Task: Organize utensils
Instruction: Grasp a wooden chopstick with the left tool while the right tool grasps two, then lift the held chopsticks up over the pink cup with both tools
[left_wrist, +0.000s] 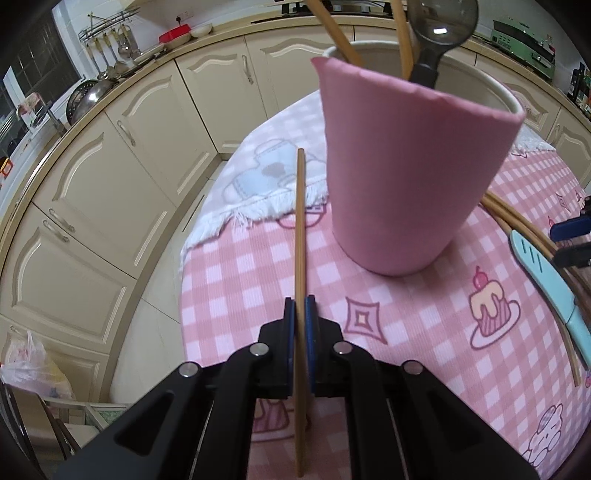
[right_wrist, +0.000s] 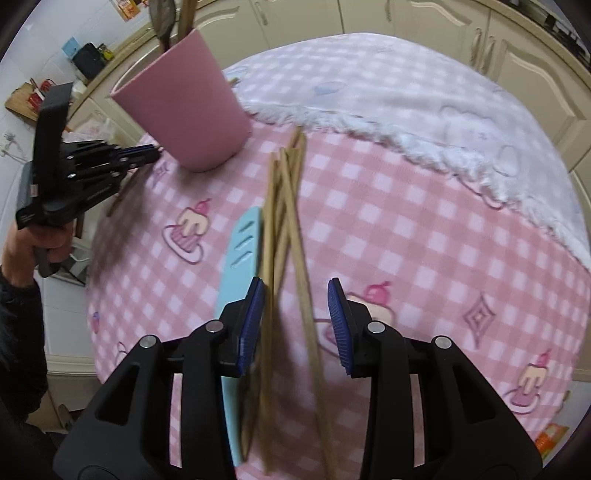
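Left wrist view: my left gripper (left_wrist: 300, 314) was clenched on a single chopstick (left_wrist: 300, 236), held above the checked cloth (left_wrist: 258, 273) just beside the pink cup (left_wrist: 402, 166), which already held chopsticks and a dark spoon (left_wrist: 441, 26). I judged this the loading step; next I needed to lift and tip the stick over the rim.

Right wrist view: my right gripper (right_wrist: 296, 321) stood released, jaws straddling the loose chopsticks (right_wrist: 284, 221) beside a blue spatula (right_wrist: 242, 243), ready to close.
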